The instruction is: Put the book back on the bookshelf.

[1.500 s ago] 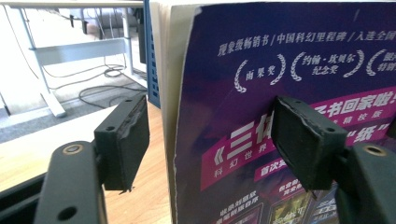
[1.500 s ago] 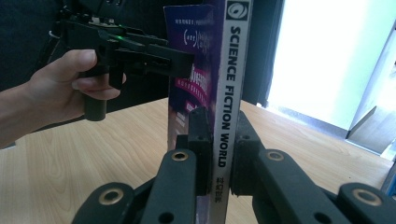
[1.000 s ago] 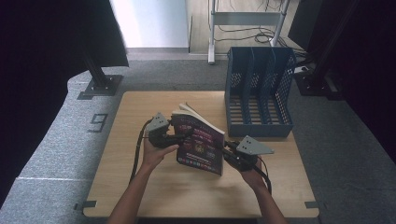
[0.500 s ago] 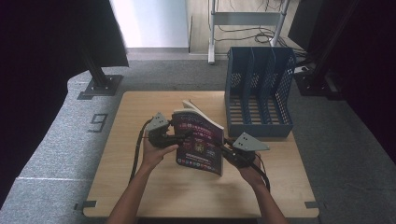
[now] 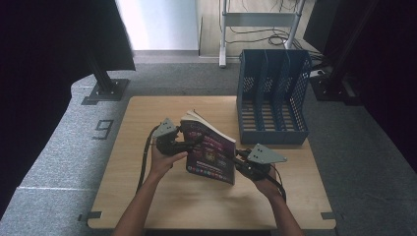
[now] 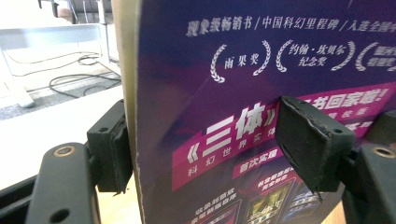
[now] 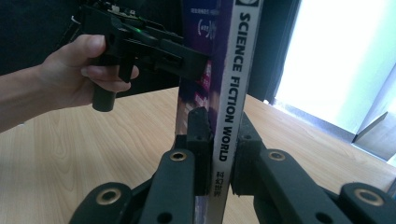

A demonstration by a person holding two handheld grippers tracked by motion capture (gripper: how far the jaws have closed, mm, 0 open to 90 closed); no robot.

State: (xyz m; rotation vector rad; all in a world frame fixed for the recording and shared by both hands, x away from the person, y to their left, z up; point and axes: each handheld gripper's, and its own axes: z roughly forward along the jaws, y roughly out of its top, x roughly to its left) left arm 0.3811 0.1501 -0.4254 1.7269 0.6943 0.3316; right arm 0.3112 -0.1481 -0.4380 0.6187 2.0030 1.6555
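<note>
A purple paperback book [image 5: 210,153] is held on edge above the middle of the wooden table [image 5: 147,196], its page edges turned away from me. My left gripper [image 5: 189,143] is shut on its upper left part; in the left gripper view the pads [image 6: 309,140] sit on either side of the book [image 6: 205,84] with its cover of Chinese print. My right gripper [image 5: 239,158] is shut on the lower right edge. The right gripper view shows that gripper [image 7: 219,154] clamping the spine [image 7: 233,79], which reads "SCIENCE FICTION WORLD", with the left gripper [image 7: 140,42] and its hand beyond.
A blue mesh file rack [image 5: 273,98] with several upright slots stands at the table's far right corner, open side facing me. Grey carpet surrounds the table, with a black stand base [image 5: 105,91] at the far left and a metal frame with cables [image 5: 255,19] behind.
The book has shifted only slightly between the two grippers, and both keep their hold on it.
</note>
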